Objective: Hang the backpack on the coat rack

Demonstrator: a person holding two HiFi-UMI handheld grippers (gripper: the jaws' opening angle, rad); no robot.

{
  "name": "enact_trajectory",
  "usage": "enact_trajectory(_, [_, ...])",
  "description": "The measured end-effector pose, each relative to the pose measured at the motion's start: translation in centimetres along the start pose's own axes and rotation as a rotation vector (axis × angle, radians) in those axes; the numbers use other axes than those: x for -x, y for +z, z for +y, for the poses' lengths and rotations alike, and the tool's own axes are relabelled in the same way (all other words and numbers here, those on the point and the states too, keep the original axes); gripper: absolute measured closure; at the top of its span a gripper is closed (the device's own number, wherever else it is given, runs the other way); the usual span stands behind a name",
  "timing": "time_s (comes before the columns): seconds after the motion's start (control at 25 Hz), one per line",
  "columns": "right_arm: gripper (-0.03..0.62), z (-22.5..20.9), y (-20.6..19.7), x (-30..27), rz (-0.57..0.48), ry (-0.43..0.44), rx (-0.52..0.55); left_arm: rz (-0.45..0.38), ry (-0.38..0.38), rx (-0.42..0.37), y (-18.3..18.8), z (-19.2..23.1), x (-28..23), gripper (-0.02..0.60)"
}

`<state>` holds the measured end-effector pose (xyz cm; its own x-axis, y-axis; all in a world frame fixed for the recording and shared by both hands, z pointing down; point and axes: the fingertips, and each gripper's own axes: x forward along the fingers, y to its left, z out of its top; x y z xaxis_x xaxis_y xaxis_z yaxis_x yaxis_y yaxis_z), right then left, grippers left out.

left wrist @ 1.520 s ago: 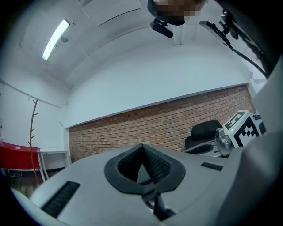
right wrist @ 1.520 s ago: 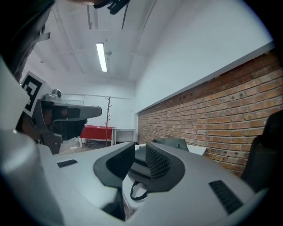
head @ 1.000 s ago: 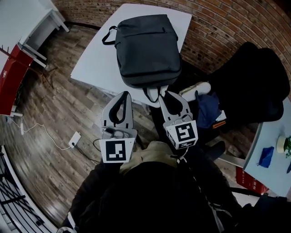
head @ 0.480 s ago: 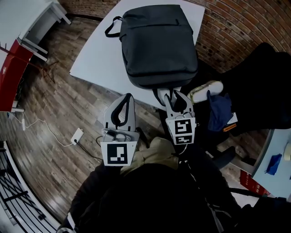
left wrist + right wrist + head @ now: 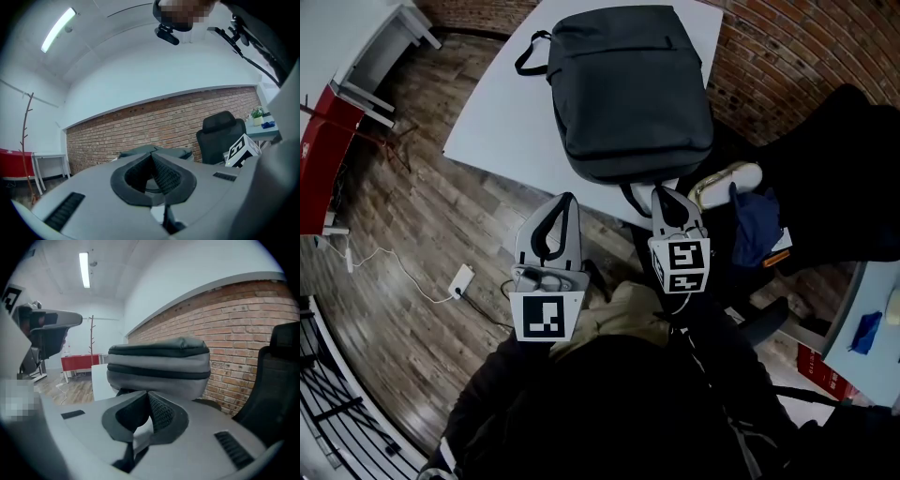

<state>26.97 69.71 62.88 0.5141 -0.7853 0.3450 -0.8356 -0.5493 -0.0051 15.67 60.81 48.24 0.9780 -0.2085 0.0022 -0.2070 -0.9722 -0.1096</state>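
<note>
A dark grey backpack [image 5: 628, 89] lies flat on a white table [image 5: 502, 122], its top handle loop [image 5: 630, 199] hanging over the near edge. My right gripper [image 5: 663, 191] is at that loop's right end. Its jaws have just been closing and now meet on the strap, though the pinch itself is mostly hidden. In the right gripper view the backpack [image 5: 159, 364] fills the space just past the right gripper [image 5: 149, 394]. My left gripper [image 5: 565, 199] is shut and empty, off the table edge to the left. The bare coat rack [image 5: 27, 140] stands far off by the white wall.
A black office chair [image 5: 834, 178] stands right of the table by the brick wall [image 5: 778, 47]. A white object [image 5: 727, 183] and a blue cloth [image 5: 755, 225] lie beside it. A power strip [image 5: 461, 279] with its cable lies on the wood floor. A red cabinet [image 5: 319, 141] stands at the left.
Both grippers have come closer to the backpack's near edge. The right gripper's jaws stood apart at the handle half a second ago and are now together.
</note>
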Motion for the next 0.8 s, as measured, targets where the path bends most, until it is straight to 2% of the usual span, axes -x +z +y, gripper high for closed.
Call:
enact_trajectory(0.2, [0.585,0.2,5.8,1.3,-0.091,0.013,-0.039,-0.002,-0.001,0.013,2.2,1.5,-0.3,0.572])
enact_trajectory(0.44, [0.586,1.5,16.8,2.2,-0.221,0.039,-0.008,-0.043,-0.001,0.021,6.8,4.3,-1.4,0.572])
enact_trajectory(0.64, [0.586,2.2,27.2,-0.6,-0.329,0.063,0.049,-0.098,0.017,0.022,10.8,8.7,-2.6,0.572])
enact_trajectory(0.8, [0.586,3.0,33.6,-3.7,-0.389,0.064,0.095,-0.137,0.038,0.017,13.0,12.7,-3.2,0.572])
